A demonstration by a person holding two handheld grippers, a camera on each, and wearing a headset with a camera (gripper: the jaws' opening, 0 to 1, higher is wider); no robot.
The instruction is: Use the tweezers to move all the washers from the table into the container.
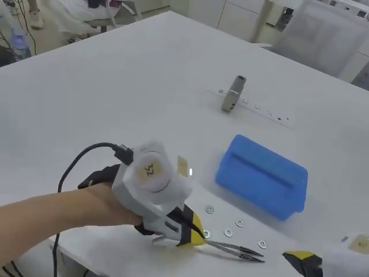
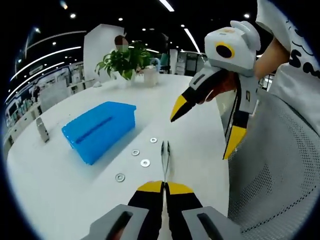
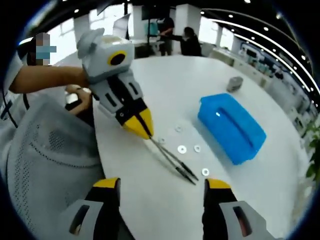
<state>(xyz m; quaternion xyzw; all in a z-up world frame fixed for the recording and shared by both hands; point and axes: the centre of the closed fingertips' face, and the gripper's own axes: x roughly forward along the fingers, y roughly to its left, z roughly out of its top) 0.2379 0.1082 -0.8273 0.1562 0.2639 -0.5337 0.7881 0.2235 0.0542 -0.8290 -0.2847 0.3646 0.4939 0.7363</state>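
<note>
Several flat metal washers (image 1: 228, 233) lie on the white table (image 1: 115, 86) near its front edge, just in front of a blue box-shaped container (image 1: 262, 176). My left gripper (image 1: 196, 234) is shut on the handle end of a pair of tweezers (image 1: 236, 249), whose tips point right and rest beside the washers. In the left gripper view the tweezers (image 2: 164, 155) reach forward past the washers (image 2: 145, 163), with the container (image 2: 100, 130) to their left. My right gripper (image 3: 162, 187) stands open, holding nothing, a little short of the tweezer tips (image 3: 190, 176).
A small grey metal block (image 1: 233, 92) stands on a white strip (image 1: 256, 108) behind the container. A grey mesh chair (image 2: 280, 165) sits just past the table's near edge. A potted plant (image 2: 127, 60) stands at the far end.
</note>
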